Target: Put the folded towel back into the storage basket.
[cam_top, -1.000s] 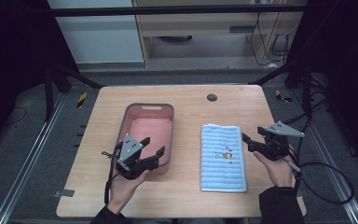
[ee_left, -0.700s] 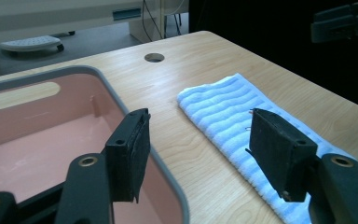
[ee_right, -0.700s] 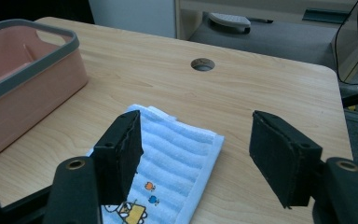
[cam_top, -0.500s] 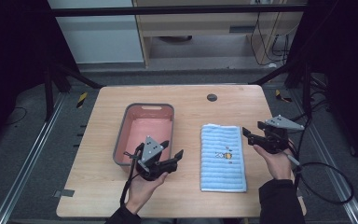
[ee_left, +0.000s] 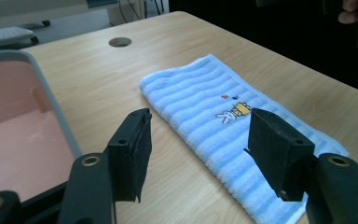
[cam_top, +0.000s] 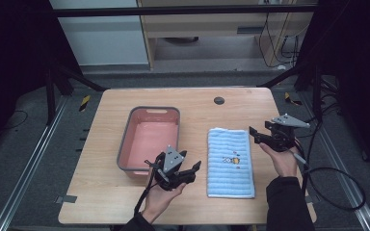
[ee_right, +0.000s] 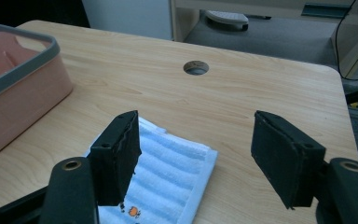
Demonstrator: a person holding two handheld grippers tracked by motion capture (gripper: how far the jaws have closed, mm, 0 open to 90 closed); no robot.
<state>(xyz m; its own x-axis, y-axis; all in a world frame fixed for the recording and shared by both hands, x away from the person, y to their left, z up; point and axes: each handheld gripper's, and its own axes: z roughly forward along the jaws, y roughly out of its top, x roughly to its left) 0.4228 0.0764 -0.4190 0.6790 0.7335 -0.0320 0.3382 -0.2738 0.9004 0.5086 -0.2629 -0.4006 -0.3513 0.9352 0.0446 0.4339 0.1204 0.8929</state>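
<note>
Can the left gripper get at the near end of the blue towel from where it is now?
Probably yes. The left gripper hangs open beside the blue towel, jaws toward it, with bare table between them. The pink tub lies behind it, out of the path.

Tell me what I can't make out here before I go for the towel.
- Folded light-blue striped towel: near end cut off by the left gripper view's bottom edge and right jaw.
- Towel embroidery: too small in the high view.
- Pink plastic tub with grey rim: near rim hidden behind left tongs.
</note>
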